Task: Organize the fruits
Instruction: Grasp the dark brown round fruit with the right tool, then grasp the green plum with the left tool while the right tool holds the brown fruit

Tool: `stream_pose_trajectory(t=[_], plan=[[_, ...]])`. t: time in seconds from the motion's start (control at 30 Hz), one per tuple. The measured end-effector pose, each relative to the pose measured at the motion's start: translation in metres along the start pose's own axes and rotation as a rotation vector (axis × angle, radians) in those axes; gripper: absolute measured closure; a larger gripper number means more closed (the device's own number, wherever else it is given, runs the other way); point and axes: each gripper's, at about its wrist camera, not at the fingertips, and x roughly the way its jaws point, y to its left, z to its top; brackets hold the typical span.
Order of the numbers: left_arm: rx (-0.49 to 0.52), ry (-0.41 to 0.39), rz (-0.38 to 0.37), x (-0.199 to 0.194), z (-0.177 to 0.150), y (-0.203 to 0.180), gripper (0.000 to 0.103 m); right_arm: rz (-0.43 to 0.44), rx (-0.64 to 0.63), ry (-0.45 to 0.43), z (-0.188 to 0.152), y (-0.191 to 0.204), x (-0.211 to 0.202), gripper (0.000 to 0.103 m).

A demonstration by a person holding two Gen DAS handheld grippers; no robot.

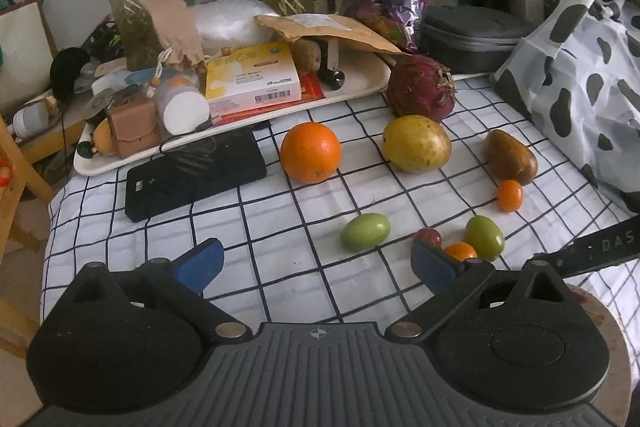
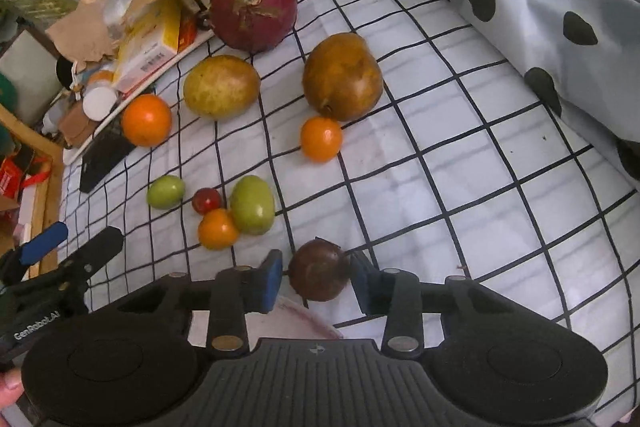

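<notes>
Fruits lie on a checked cloth (image 1: pixel 280 227): an orange (image 1: pixel 310 151), a yellow mango (image 1: pixel 416 143), a brown pear (image 1: pixel 511 155), a pomegranate (image 1: pixel 421 87), two green fruits (image 1: pixel 365 231) (image 1: pixel 484 237), small oranges (image 1: pixel 509 195) and a small red fruit (image 1: pixel 427 236). My left gripper (image 1: pixel 316 265) is open and empty above the cloth's near edge. In the right wrist view my right gripper (image 2: pixel 318 279) has its pads on both sides of a dark purple passion fruit (image 2: pixel 319 270). The orange (image 2: pixel 146 119), mango (image 2: pixel 221 86), pear (image 2: pixel 342 75) and pomegranate (image 2: pixel 253 10) lie beyond it.
A white tray (image 1: pixel 120 163) of boxes and pouches stands at the back left, a black power bank (image 1: pixel 196 175) in front of it. A cow-spotted bag (image 1: pixel 580 75) fills the right side. The left gripper also shows in the right wrist view (image 2: pixel 68 247).
</notes>
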Motion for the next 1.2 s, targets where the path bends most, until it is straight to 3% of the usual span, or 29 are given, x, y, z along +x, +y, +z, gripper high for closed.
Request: stream_pose_trajectory(t=[0.03,0.2,0.33,0.43,0.5,0.63,0.77,1.1,1.17,1.2], plan=[[0.003,0.004,-0.002,0.001,0.000,0.000,0.001,0.002,-0.004,0.005,0.001,0.000,0.000,0.072],[-0.018,0.030,-0.055,0.008,0.003,0.004,0.001,0.016,0.013,-0.028,0.003,-0.006,-0.004,0.073],[-0.027,0.049,-0.099,0.017,0.006,0.006,0.002,-0.108,-0.166,-0.144,0.007,0.012,-0.015,0.073],[-0.022,0.068,-0.125,0.026,0.008,0.006,0.003,-0.191,-0.286,-0.172,0.006,0.021,-0.011,0.072],[-0.016,0.083,-0.138,0.033,0.010,0.007,0.018,-0.185,-0.297,-0.139,0.008,0.020,-0.003,0.072],[0.008,0.109,-0.134,0.047,0.011,0.006,0.023,-0.182,-0.303,-0.130,0.010,0.017,0.005,0.071],[0.041,0.116,-0.143,0.056,0.013,0.003,0.041,-0.163,-0.272,-0.118,0.012,0.013,0.008,0.071],[0.124,0.090,-0.198,0.065,0.015,-0.004,0.049,-0.155,-0.264,-0.127,0.009,0.010,0.005,0.072],[0.139,0.087,-0.225,0.067,0.015,-0.006,0.062,-0.153,-0.260,-0.130,0.008,0.010,0.004,0.072],[0.139,0.088,-0.233,0.067,0.014,-0.008,0.063,-0.151,-0.262,-0.135,0.007,0.010,0.002,0.072]])
